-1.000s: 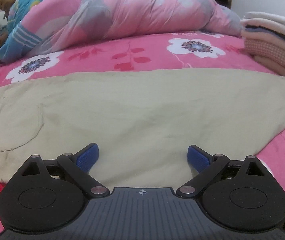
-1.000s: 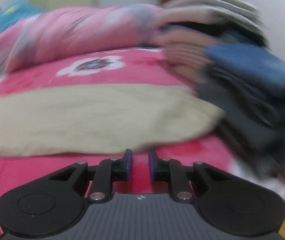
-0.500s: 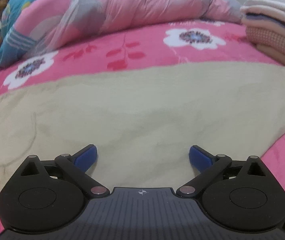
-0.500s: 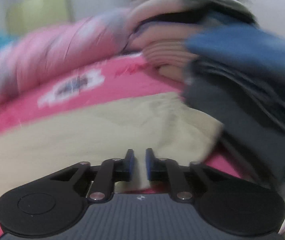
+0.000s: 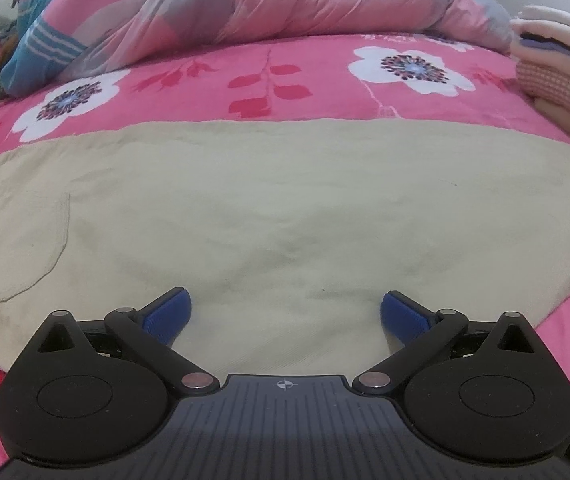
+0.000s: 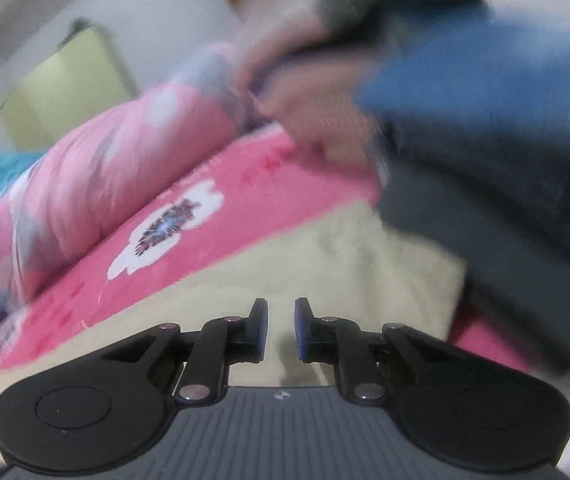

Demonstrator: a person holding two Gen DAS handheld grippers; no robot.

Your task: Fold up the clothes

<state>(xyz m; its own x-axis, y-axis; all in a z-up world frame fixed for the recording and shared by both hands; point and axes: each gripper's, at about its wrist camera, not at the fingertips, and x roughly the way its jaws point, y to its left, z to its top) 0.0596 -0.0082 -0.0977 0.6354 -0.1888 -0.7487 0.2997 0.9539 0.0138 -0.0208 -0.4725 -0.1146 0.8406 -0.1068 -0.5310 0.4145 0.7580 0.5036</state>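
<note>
Right wrist view blurred: right hand-held gripper point(image 6: 281, 328) narrow, opening, seemingly empty; left hand-held gripper point(image 5: 285, 312) wide.

We see a beige garment point(image 5: 277, 208) spread flat and fairly smooth across the middle of the frame, a curved pocket seam at its left, its right end near stacked clothes point(image 5: 561, 76).

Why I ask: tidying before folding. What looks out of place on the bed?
Nothing much: the beige garment lies flat on the pink floral bedspread, with faint dingy patches near its front edge. The folded pile looks neat.
</note>
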